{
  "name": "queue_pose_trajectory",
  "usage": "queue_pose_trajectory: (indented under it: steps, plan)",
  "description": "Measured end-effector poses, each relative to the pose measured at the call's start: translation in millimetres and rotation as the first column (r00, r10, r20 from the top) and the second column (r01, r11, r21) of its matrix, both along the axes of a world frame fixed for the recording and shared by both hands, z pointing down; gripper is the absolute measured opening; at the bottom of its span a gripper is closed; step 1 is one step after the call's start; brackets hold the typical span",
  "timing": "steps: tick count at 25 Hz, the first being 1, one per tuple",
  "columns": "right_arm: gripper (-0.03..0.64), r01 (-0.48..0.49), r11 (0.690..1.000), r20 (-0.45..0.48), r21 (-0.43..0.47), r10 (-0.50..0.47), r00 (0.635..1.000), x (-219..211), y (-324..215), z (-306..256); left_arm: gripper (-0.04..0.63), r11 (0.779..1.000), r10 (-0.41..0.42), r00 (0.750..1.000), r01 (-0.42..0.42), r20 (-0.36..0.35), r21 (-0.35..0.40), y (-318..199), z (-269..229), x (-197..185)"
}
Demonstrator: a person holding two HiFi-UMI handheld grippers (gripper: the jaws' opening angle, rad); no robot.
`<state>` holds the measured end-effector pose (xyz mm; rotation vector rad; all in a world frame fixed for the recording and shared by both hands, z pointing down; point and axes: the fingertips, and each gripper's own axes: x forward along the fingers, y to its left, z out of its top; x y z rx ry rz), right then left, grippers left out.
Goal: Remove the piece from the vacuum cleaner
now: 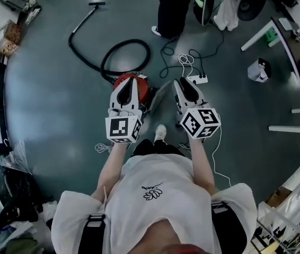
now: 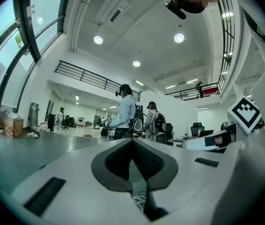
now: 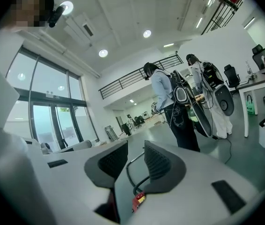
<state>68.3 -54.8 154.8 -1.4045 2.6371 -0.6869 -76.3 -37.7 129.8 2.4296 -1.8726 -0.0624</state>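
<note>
A red vacuum cleaner [image 1: 146, 89] sits on the grey floor just ahead of my feet, partly hidden under my left gripper [image 1: 134, 80]. Its black hose [image 1: 126, 57] loops behind it, and the wand runs off to a floor nozzle [image 1: 97, 5] at the far left. My left gripper [image 2: 132, 142] is level, with its pads meeting at the tips and nothing in them. My right gripper [image 1: 184, 81] hangs just right of the vacuum. In the right gripper view the right gripper [image 3: 136, 156] stands open, and the hose [image 3: 131, 172] and a bit of the red body [image 3: 138, 199] show through the gap.
A white power strip [image 1: 197, 79] with tangled cables lies right of the vacuum. A person [image 1: 168, 9] stands beyond it. A small white bin [image 1: 258, 70] and desks [image 1: 285, 30] are at the right, a cardboard box [image 1: 12, 33] at the far left.
</note>
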Motion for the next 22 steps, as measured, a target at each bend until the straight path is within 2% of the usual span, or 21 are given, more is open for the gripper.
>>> queue_pose_trajectory:
  steps: [3,8,15,19,22]
  plan:
    - [0.095,-0.029,0.999,0.021,0.018,0.028,0.999,9.5,-26.6,-9.0,0.003,1.000,0.021,0.999,-0.021,0.026,0.011,-24.6,-5.9,9.4]
    - [0.114,-0.064,0.998,0.019,0.002,0.064,0.998,18.5,-53.2,-7.0,0.003,1.000,0.023,1.000,-0.023,0.019,0.009,-53.3,-7.5,11.4]
    - [0.114,-0.052,0.999,-0.034,-0.005,0.052,0.998,5.7,-67.6,3.7,0.003,0.999,0.041,0.999,-0.041,0.011,-0.030,-79.9,5.3,11.2]
    - [0.114,-0.029,0.997,-0.019,-0.065,0.028,0.999,-5.5,-75.6,21.4,0.003,0.995,0.071,0.996,-0.067,0.058,-0.069,-95.1,24.5,9.8]
    - [0.114,0.001,0.985,0.045,-0.175,0.007,0.999,-8.0,-83.1,54.6,0.003,0.985,0.122,0.985,-0.105,0.122,-0.135,-107.6,58.7,12.0]
